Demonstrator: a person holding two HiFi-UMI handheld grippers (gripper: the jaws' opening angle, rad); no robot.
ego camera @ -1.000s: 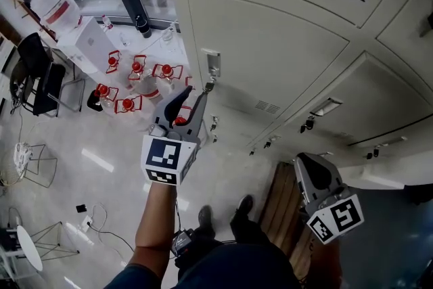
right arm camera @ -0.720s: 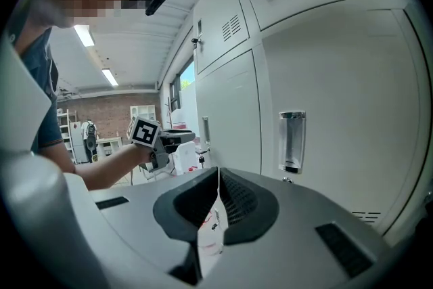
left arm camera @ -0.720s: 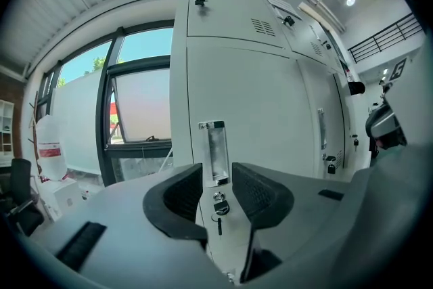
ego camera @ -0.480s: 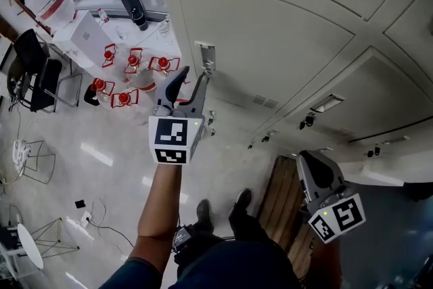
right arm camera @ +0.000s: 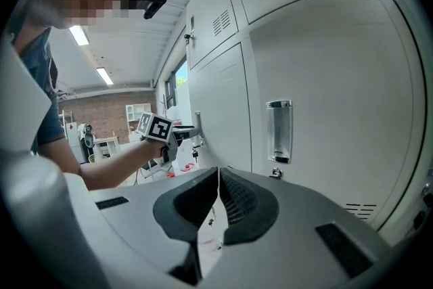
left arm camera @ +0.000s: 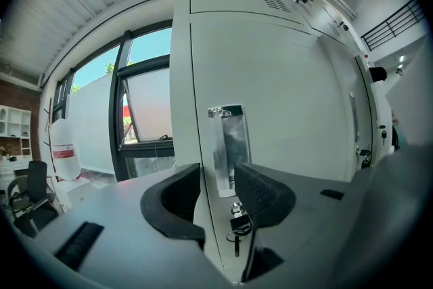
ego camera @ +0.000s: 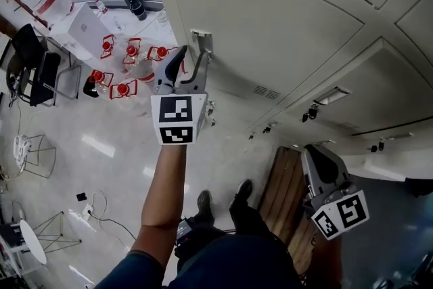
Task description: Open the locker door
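Note:
The cream locker door (ego camera: pixel 284 24) carries an upright chrome handle (ego camera: pixel 201 42) near its left edge. My left gripper (ego camera: pixel 189 59) is right at that handle. In the left gripper view the handle (left arm camera: pixel 227 145) stands in the gap of the left gripper (left arm camera: pixel 216 174), whose jaws have just been opening; the pads do not press on it. A key (left arm camera: pixel 237 227) hangs in the lock under the handle. My right gripper (ego camera: pixel 318 158) hangs low at the right, away from this door. In its own view the right gripper (right arm camera: pixel 218 178) is shut on nothing.
Several red-capped bottles (ego camera: pixel 128 68) stand on the floor by the window, with a black chair (ego camera: pixel 34 68) further left. A wooden bench (ego camera: pixel 281 193) sits below the lockers. A neighbouring locker's handle (right arm camera: pixel 279 132) faces my right gripper.
The left gripper has moved forward to the handle and its jaws have spread wider. The right gripper has barely shifted.

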